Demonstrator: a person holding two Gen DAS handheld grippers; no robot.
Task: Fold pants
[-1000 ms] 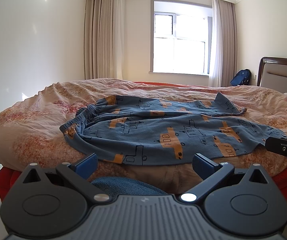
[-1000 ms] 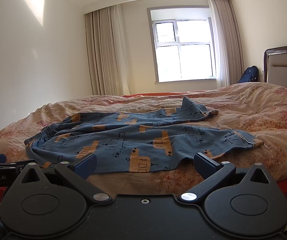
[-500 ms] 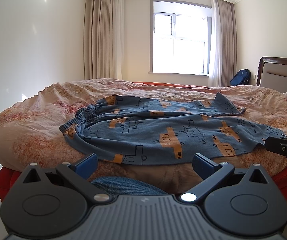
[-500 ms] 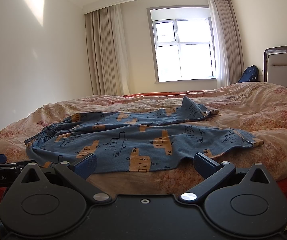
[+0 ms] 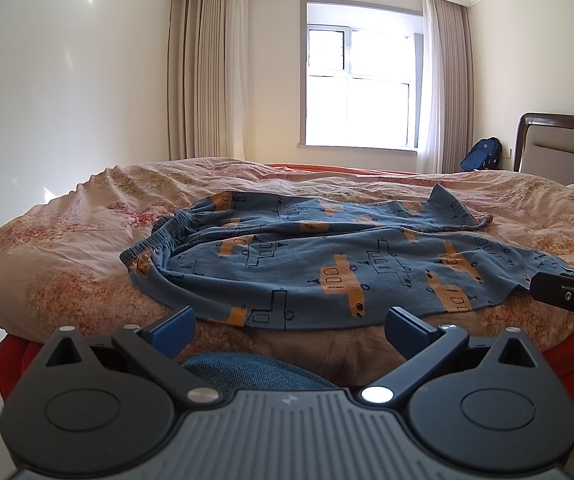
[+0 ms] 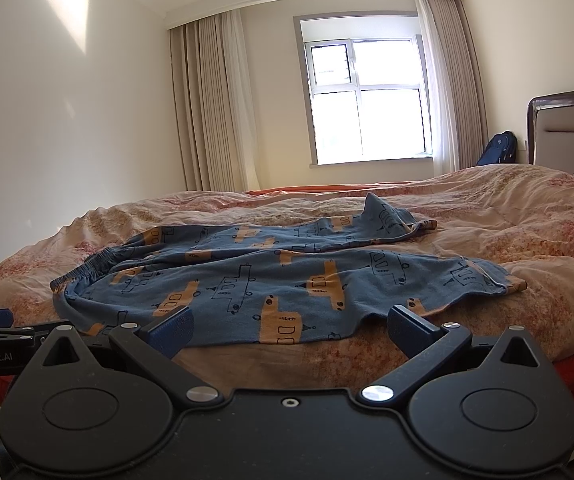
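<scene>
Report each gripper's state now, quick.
Left gripper: open, holding nothing, short of the pants.
Right gripper: open, holding nothing.

A bed point(image 5: 67, 248) is wearing a rumpled floral quilt point(image 6: 527, 216) — blue patterned pants point(image 5: 327, 264) are lying spread near its near edge, waistband left.

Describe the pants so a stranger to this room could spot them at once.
Find the bed with the pinkish floral quilt that fills the room below the window. The pants lie spread flat on its near side, waistband to the left, legs running right. They are the only blue thing on the quilt, printed with orange and outlined vehicles.
</scene>
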